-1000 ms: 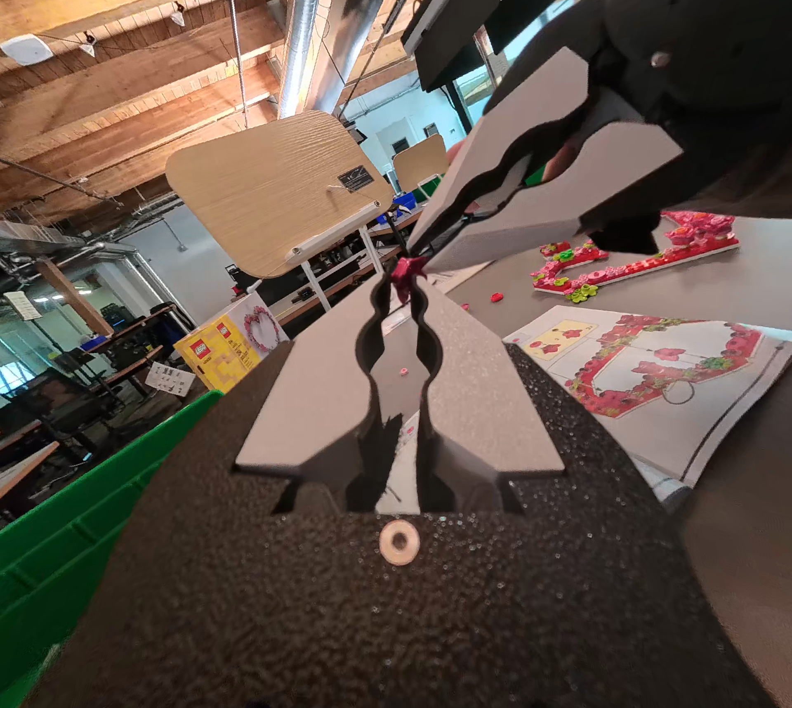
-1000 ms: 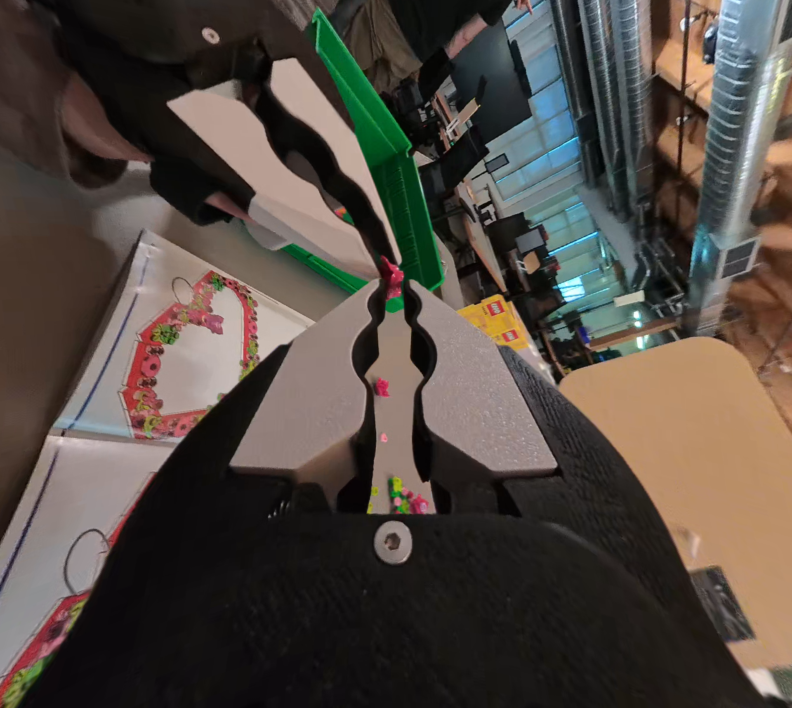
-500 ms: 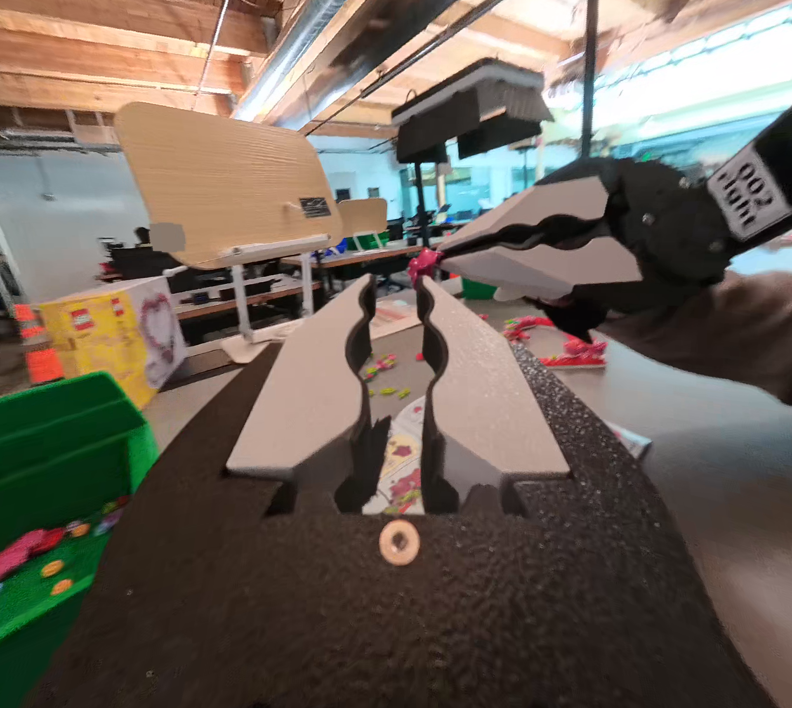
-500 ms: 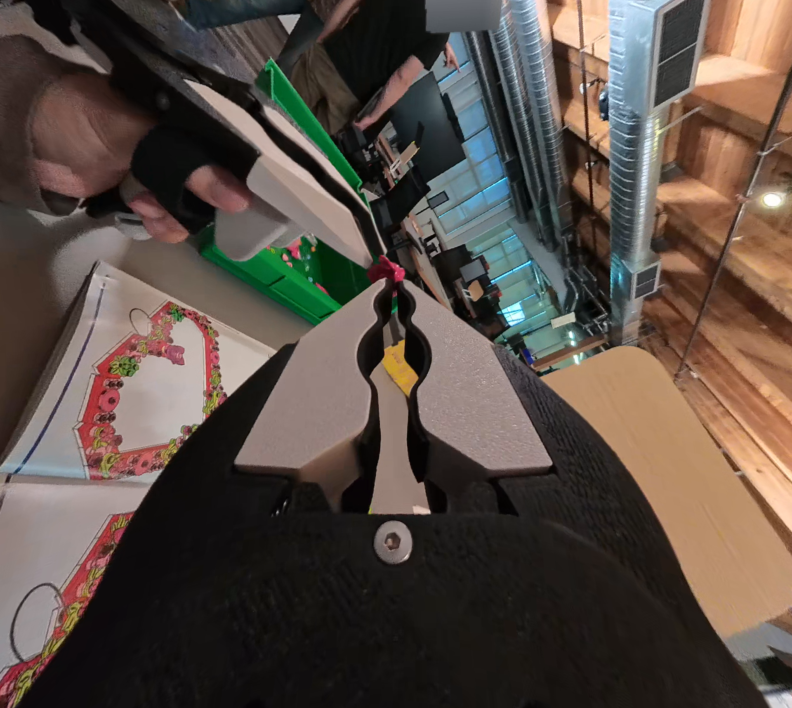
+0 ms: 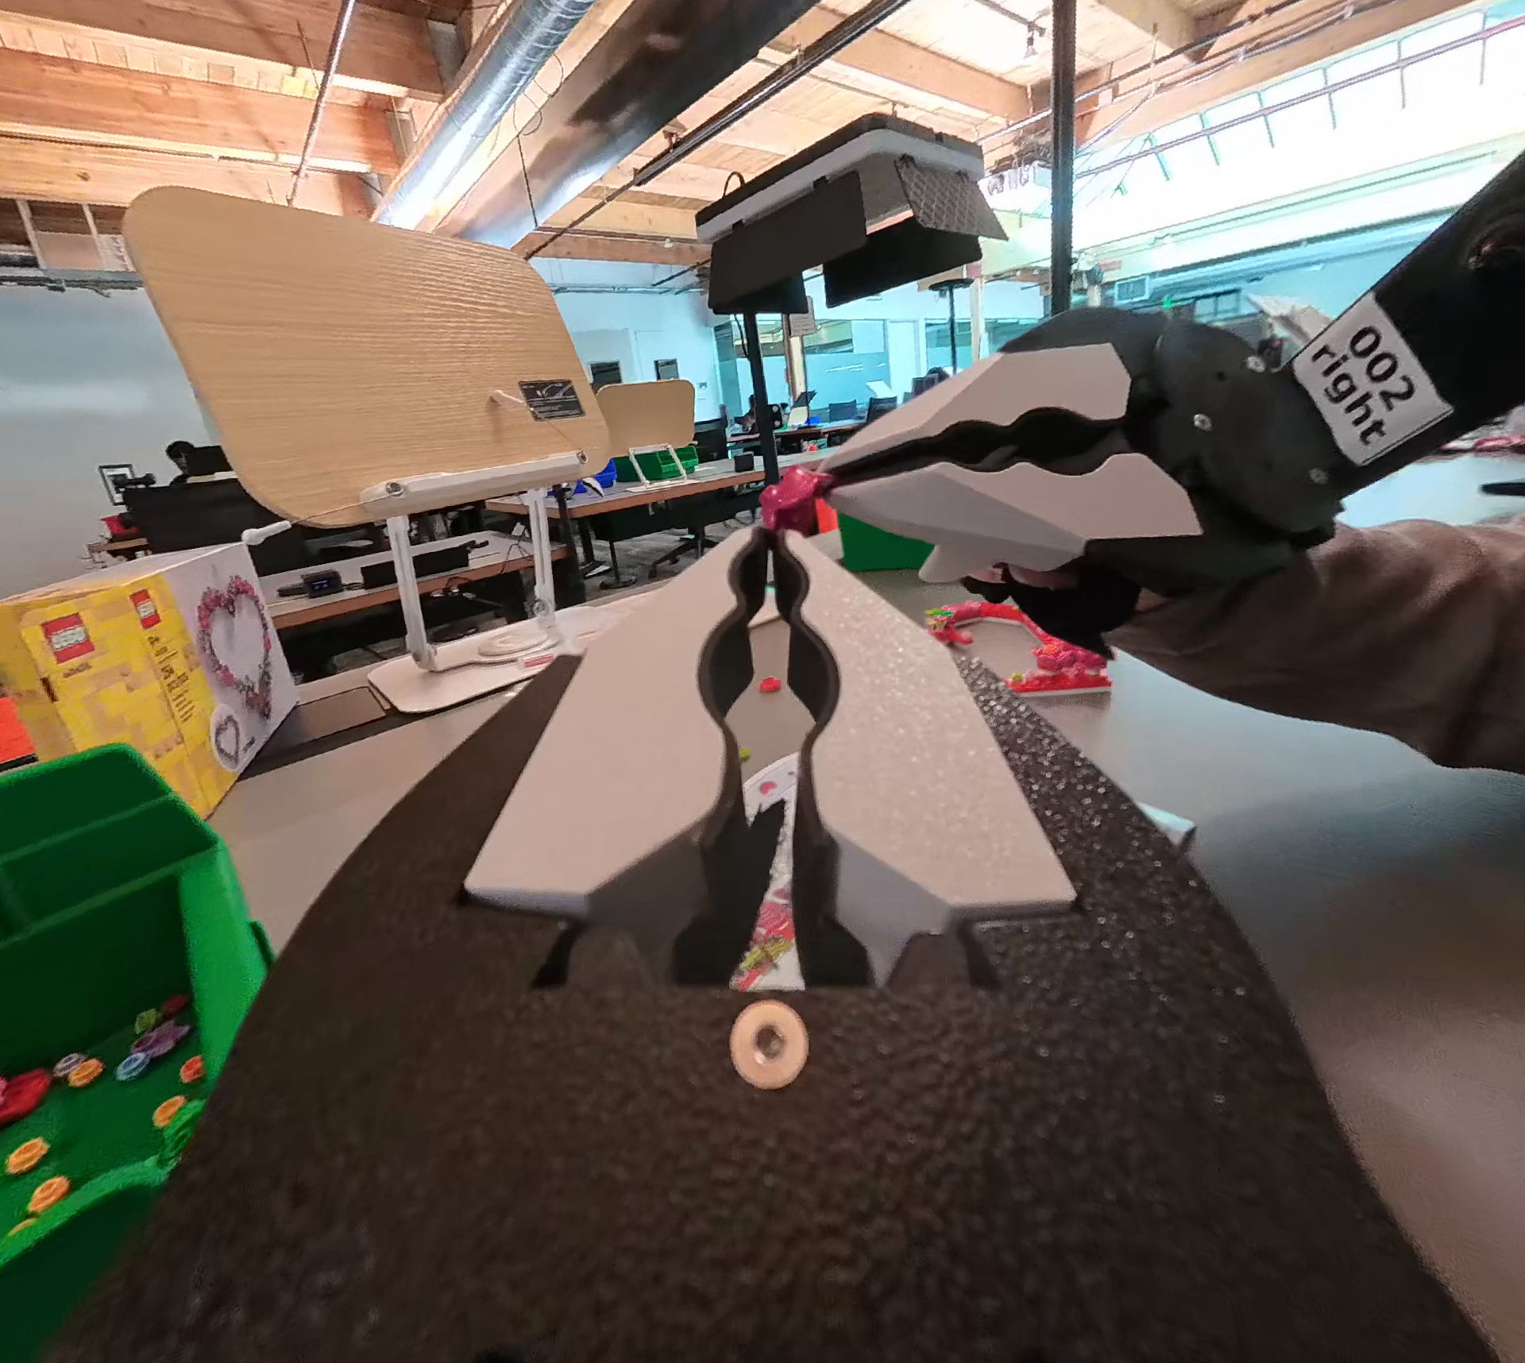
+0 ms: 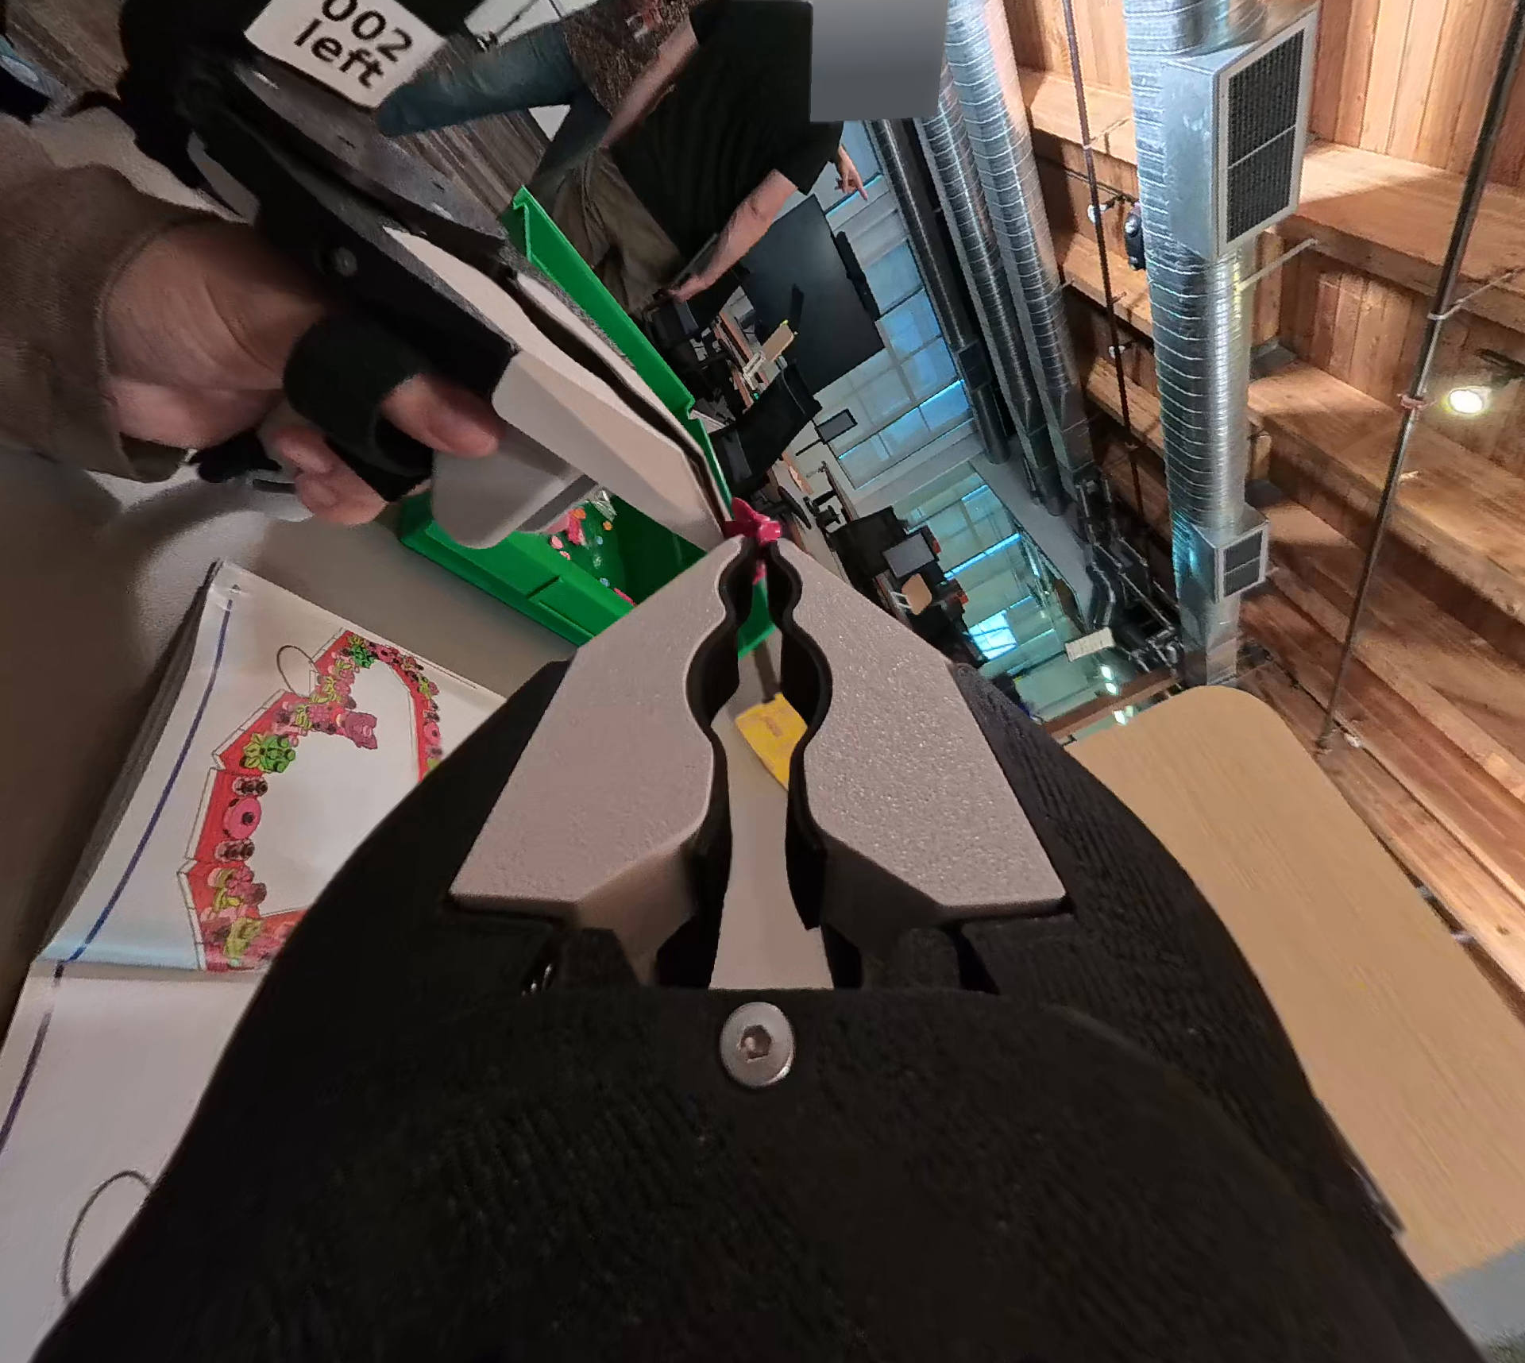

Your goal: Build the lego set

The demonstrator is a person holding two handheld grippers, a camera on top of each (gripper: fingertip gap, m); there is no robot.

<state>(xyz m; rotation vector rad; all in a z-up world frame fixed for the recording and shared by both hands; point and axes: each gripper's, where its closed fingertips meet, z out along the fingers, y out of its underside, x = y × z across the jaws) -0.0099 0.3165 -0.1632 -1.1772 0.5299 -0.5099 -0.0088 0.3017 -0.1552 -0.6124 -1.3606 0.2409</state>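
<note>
Grippers meet tip to tip above my table | left gripper and right gripper both clenched on magenta lego piece | left view only: partial build | right view only: instruction sheet

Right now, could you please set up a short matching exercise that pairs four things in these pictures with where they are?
Things
1. pink piece
2. green bin
3. yellow box
4. instruction sheet

Places
A. flat on the table, printed with a heart of flowers
B. pinched in the air where the tips of both claws meet
C. at the table's left edge, with loose small pieces inside
D. standing on the table behind the bin

Pairs: 1-B, 2-C, 3-D, 4-A
</note>
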